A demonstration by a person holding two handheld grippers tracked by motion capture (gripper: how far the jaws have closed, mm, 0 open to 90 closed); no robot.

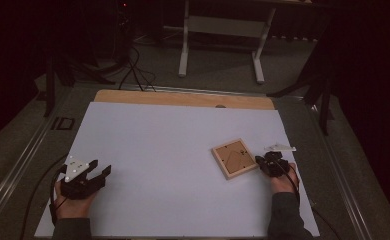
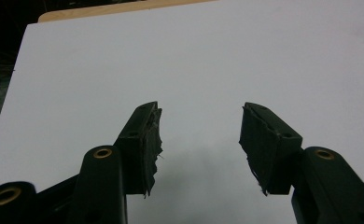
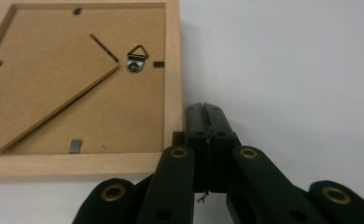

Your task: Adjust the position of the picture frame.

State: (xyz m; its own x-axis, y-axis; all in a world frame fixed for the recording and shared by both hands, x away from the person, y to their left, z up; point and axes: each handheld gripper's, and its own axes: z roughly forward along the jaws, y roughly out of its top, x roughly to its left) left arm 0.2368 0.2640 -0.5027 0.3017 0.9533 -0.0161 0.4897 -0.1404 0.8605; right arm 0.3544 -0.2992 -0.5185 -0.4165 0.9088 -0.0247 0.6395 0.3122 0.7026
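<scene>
A small wooden picture frame (image 1: 234, 158) lies face down on the white table sheet (image 1: 173, 150). Its brown backing board, metal hanger ring (image 3: 136, 56) and turn clips face up. My right gripper (image 1: 259, 160) sits just off the frame's right side, jaws pressed together with nothing between them. In the right gripper view the right gripper's (image 3: 207, 112) tips rest beside the picture frame's (image 3: 172, 84) corner rail. My left gripper (image 1: 102, 173) rests at the table's near left. Its jaws stand apart over bare sheet, seen in the left gripper view as the left gripper (image 2: 199, 122).
A small white piece (image 1: 280, 148) lies on the sheet just beyond my right hand. A bare wooden strip (image 1: 183, 99) runs along the table's far edge. White desk legs (image 1: 184, 50) and cables (image 1: 133, 70) stand on the floor behind.
</scene>
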